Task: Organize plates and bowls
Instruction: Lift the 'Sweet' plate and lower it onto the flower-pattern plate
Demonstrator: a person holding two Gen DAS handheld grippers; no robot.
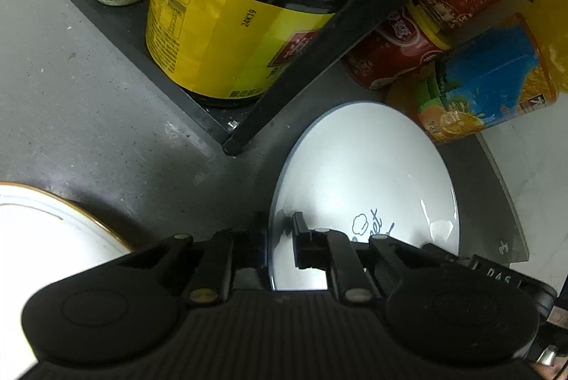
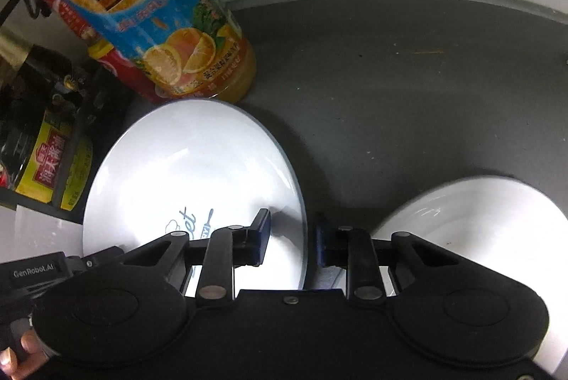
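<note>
Both grippers straddle opposite edges of the white plate (image 1: 365,174) on the grey counter (image 1: 88,103); left gripper (image 1: 278,245) sits nearly closed over its rim, right gripper (image 2: 293,238) narrowed around the other rim, contact unclear; an orange juice bottle (image 2: 159,25) stands just behind; a white bowl (image 2: 479,220) sits nearby.

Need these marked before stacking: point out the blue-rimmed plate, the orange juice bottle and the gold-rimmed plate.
blue-rimmed plate (image 2: 198,167), right wrist view, on its white centre.
orange juice bottle (image 2: 156,25), right wrist view, on its blue label.
gold-rimmed plate (image 1: 46,231), left wrist view, on its white surface.
</note>
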